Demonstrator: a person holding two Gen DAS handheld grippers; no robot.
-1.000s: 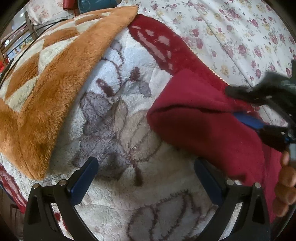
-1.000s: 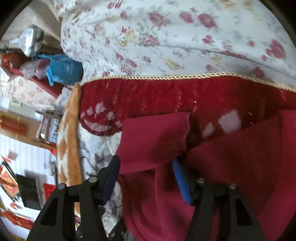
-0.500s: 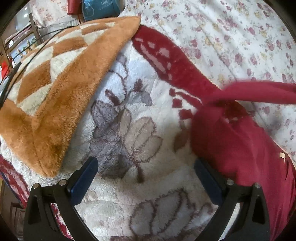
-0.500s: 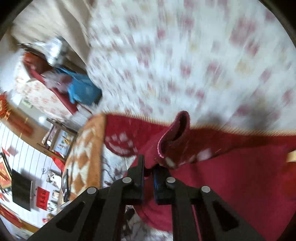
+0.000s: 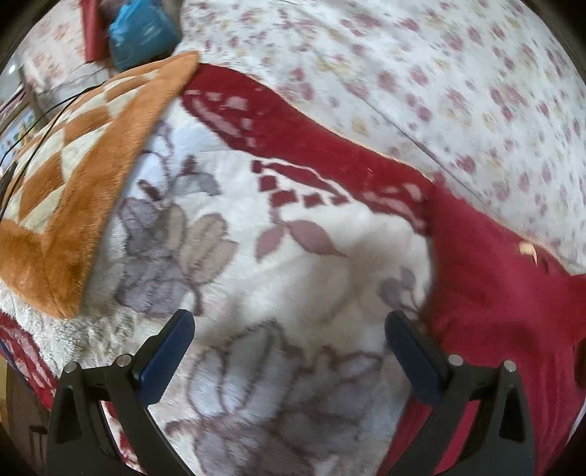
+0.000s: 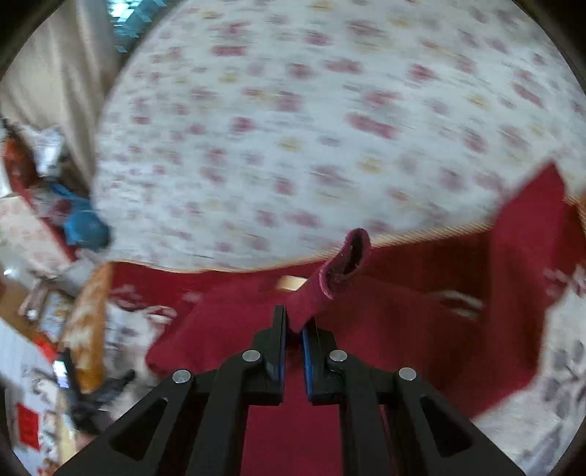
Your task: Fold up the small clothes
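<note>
A dark red garment (image 5: pixel 490 285) lies on a fluffy white blanket with grey leaf prints (image 5: pixel 300 278). My left gripper (image 5: pixel 289 340) is open and empty, low over the blanket, just left of the garment's edge. My right gripper (image 6: pixel 293 322) is shut on the garment's sleeve (image 6: pixel 337 271), which stands up from the jaws with its cuff open. The rest of the garment (image 6: pixel 384 340) spreads below and to the right. Both views are blurred by motion.
An orange and cream checked blanket (image 5: pixel 73 164) lies folded at the left. A floral sheet (image 5: pixel 439 80) covers the bed behind. A blue bag (image 5: pixel 143 33) and clutter sit at the far left edge.
My right gripper closed on the sleeve and lifted it, pulling the garment to the right. The red cloth has slid right in the left wrist view, uncovering more white blanket.
</note>
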